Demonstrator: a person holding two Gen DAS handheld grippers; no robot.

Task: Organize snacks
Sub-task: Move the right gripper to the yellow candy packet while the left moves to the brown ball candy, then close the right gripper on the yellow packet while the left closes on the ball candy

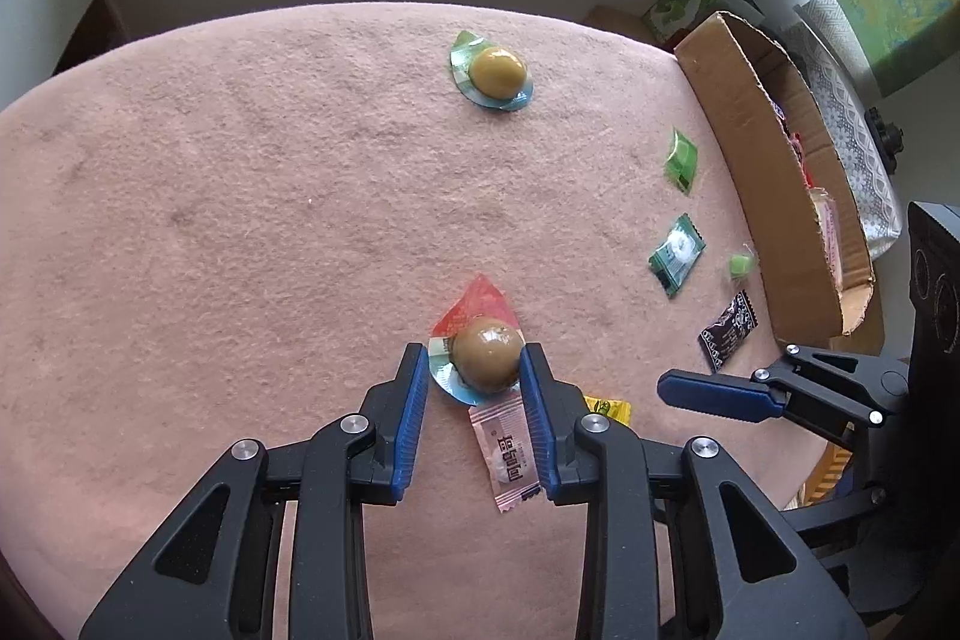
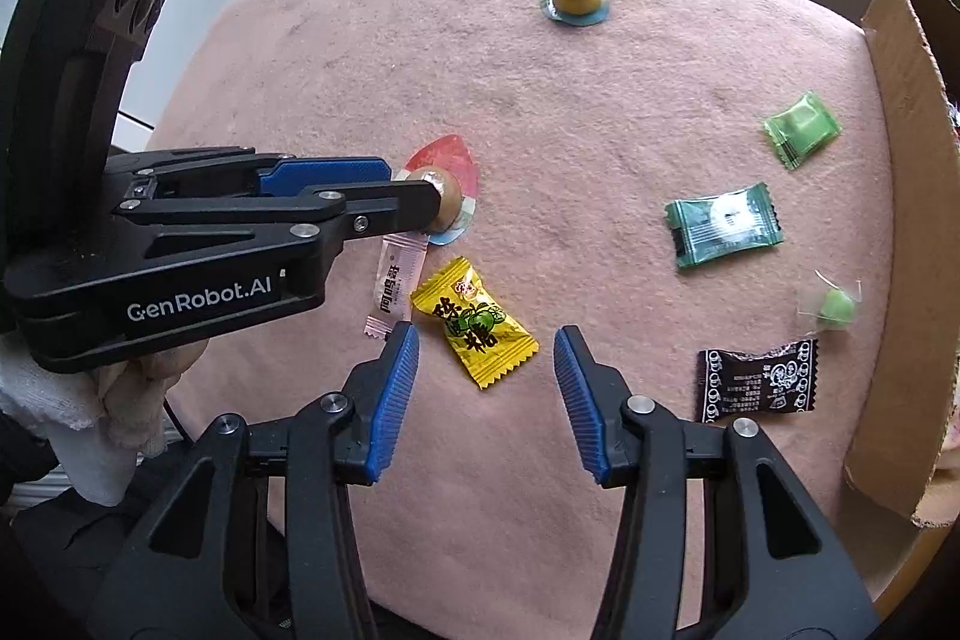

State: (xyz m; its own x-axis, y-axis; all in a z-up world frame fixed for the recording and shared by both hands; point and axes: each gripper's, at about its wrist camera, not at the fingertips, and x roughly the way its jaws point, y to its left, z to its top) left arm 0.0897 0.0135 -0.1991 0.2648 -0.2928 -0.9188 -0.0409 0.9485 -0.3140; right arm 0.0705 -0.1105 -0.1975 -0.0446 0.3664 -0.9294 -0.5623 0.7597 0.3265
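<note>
My left gripper [image 1: 474, 355] straddles a brown egg-shaped snack in a red-topped pack [image 1: 485, 355]; its blue pads sit at both sides of the egg, the right pad touching it. From the right wrist view the left gripper [image 2: 441, 205] shows at the same egg snack [image 2: 447, 202]. A pink sachet [image 1: 507, 451] lies under the left jaws. My right gripper [image 2: 486, 340] is open and empty over a yellow candy [image 2: 474, 322]. A second egg snack [image 1: 497, 71] with a green-topped pack lies farther back.
A cardboard box [image 1: 774, 196] with snacks inside stands along the right edge of the pink cloth [image 1: 240, 220]. Near it lie a light green candy [image 2: 801, 129], a teal candy [image 2: 723, 223], a small green wrapped sweet [image 2: 834, 307] and a black sachet [image 2: 757, 379].
</note>
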